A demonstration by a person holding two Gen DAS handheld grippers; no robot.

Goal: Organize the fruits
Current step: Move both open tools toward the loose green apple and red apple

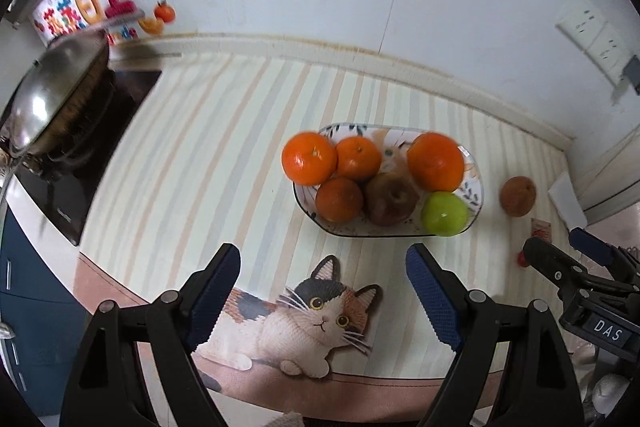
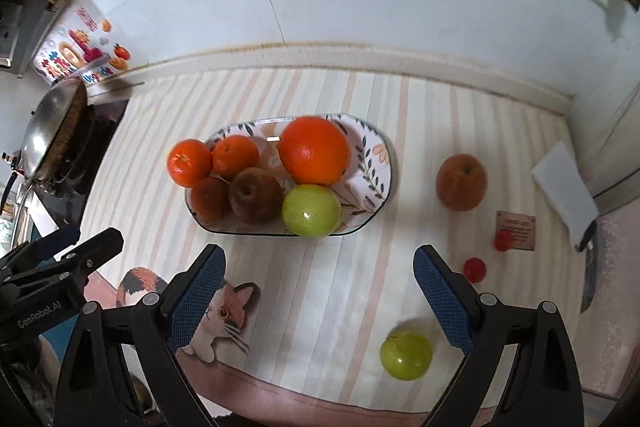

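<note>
Fruits still outside the plate point(image 2: 376, 163), a green apple point(image 2: 406, 355) and a reddish apple point(image 2: 461, 182), wait on the desk point(image 2: 420, 115); both the left gripper point(image 1: 324, 291) and the right gripper point(image 2: 318, 287) have jaws open and empty, so I think the right one should lower over the green apple and close gently.

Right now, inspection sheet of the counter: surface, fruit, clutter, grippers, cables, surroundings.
Surface: striped mat with cat print, on a counter.
Job's things: plate holds six fruits, among them a big orange and a green apple; off the plate, a reddish apple and a second green apple.
Clutter: two small red items, a card.
Grippers: left gripper open, empty; right gripper open, empty.
Cables: nothing seen.
Surroundings: wok on stove, wall sockets.
</note>
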